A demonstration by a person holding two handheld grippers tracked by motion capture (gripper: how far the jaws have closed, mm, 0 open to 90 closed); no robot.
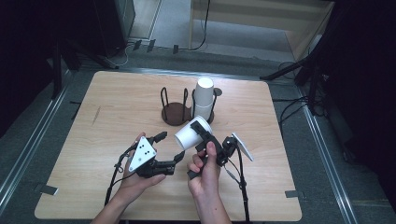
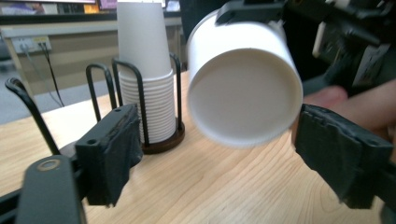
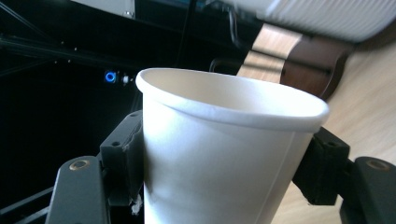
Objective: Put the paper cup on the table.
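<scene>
A white paper cup [image 1: 189,135] lies on its side in the air above the table, its base toward my left gripper. My right gripper [image 1: 201,129] is shut on its wall; in the right gripper view both pads [image 3: 123,154] press the sides of the cup [image 3: 219,154] below the rim. My left gripper [image 1: 170,145] stands open just left of the cup. In the left gripper view the cup's round base [image 2: 245,88] hangs between and beyond the two spread pads [image 2: 112,149], which do not touch it.
A stack of white cups [image 1: 204,98] stands in a dark wire holder behind the held cup, also in the left gripper view [image 2: 144,88]. An empty wire holder [image 1: 175,109] sits to its left. The wooden table [image 1: 116,107] has bare room at left and right.
</scene>
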